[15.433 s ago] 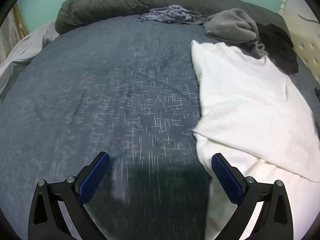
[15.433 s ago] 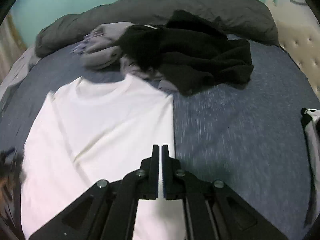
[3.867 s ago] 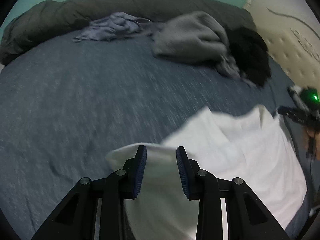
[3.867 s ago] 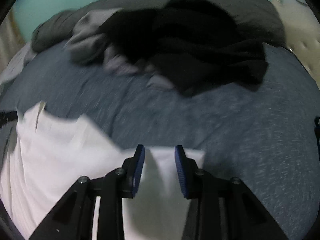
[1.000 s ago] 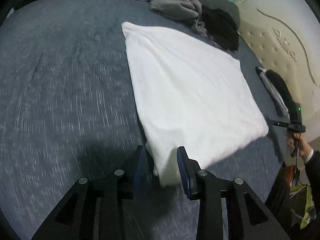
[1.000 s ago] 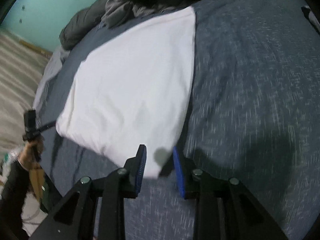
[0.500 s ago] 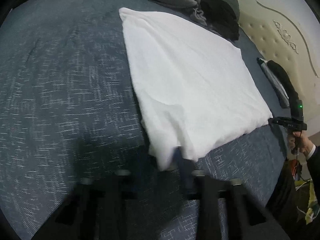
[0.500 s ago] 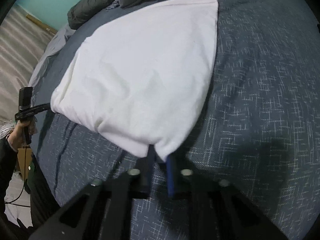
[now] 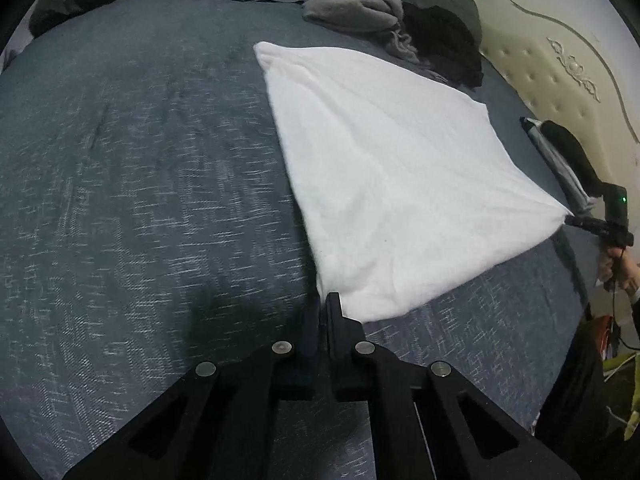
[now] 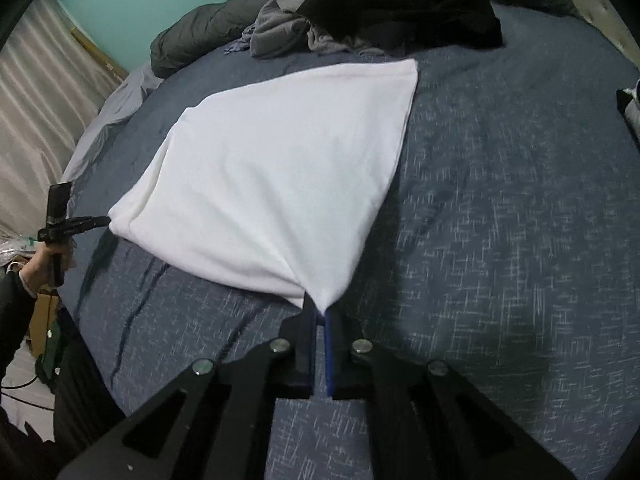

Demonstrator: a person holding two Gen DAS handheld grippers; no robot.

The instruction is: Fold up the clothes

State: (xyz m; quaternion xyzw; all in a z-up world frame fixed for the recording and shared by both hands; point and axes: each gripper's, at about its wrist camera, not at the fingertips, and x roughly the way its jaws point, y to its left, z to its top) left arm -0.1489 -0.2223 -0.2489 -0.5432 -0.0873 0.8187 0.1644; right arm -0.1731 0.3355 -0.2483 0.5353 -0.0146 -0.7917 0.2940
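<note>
White cloth: a folded white garment point(image 9: 384, 184) is spread flat on the bed, pulled taut between the two claws.
Left claw point(image 9: 323, 308): its fingers are pressed together on the near left corner of the garment; the cloth fans out ahead and to the right of it.
Right claw point(image 10: 320, 316): its fingers are drawn almost together, with the near right corner of the garment pinched between the blue pads; the cloth stretches ahead and to the left of it.
Bed cover point(image 9: 140, 184): dark blue speckled fabric is seen under and around both claws.
Clothes pile point(image 10: 360, 12): grey and black garments are heaped far ahead of both claws, just beyond the far edge of the white garment.
Headboard point(image 9: 560, 68): cream padding is seen far right of the left claw.
</note>
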